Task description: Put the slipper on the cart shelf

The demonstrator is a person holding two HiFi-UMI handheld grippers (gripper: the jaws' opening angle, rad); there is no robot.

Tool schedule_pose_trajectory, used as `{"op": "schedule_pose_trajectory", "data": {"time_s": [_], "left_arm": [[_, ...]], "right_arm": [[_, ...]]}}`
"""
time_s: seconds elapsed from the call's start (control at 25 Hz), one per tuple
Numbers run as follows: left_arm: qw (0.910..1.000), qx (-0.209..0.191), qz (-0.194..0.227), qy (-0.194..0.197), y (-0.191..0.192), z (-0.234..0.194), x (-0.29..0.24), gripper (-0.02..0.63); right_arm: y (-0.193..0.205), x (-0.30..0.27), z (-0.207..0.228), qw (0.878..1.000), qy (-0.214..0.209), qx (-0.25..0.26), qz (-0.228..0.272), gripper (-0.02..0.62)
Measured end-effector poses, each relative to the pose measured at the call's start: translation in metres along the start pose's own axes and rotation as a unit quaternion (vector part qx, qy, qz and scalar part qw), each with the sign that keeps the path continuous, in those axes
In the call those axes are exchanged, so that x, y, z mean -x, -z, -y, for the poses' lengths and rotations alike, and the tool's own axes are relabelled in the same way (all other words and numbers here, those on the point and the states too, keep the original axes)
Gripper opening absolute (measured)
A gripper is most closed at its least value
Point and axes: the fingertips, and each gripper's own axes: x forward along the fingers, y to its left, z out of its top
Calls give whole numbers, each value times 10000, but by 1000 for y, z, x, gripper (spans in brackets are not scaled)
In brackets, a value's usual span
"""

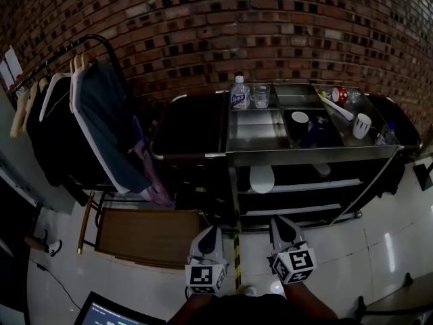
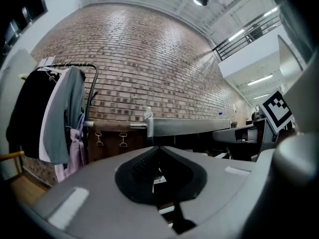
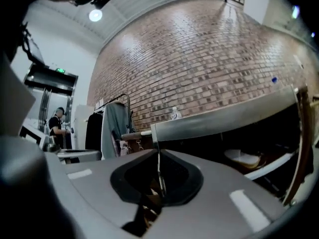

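Note:
A white slipper (image 1: pixel 262 178) lies on the middle shelf of the steel cart (image 1: pixel 304 156); it also shows in the right gripper view as the slipper (image 3: pixel 242 158) under the cart's top rail. My left gripper (image 1: pixel 209 235) and right gripper (image 1: pixel 282 226) hang side by side in front of the cart, low and short of the shelves. Both point at the cart with their jaws closed tip to tip. Nothing sits between the jaws of the left gripper (image 2: pixel 159 151) or the right gripper (image 3: pixel 158 156).
A clothes rack (image 1: pixel 81 114) with hanging garments stands left of the cart, with a wooden seat (image 1: pixel 149 235) below it. On the cart top are a water bottle (image 1: pixel 239 92), a glass (image 1: pixel 262 96) and two cups (image 1: pixel 363 124). A person (image 3: pixel 57 126) stands far left.

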Motion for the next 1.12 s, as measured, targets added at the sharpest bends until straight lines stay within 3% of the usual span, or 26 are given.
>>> {"op": "schedule_pose_trajectory", "data": {"time_s": [0.08, 0.32, 0.76, 1.12], "left_arm": [[10000, -13, -1, 43, -4, 2, 2, 14], [9999, -49, 24, 119, -10, 1, 4, 14], [9999, -63, 103, 78, -17, 2, 9, 14], [9993, 62, 363, -18, -32, 0, 9, 14]], "right_arm": [[-2, 1, -4, 9996, 12, 290, -3, 3], [-3, -4, -26, 9983, -151, 541, -120, 2], [-11, 1, -34, 9936, -20, 1133, 10, 2], [-33, 13, -35, 9891, 49, 1319, 648, 2]]}}
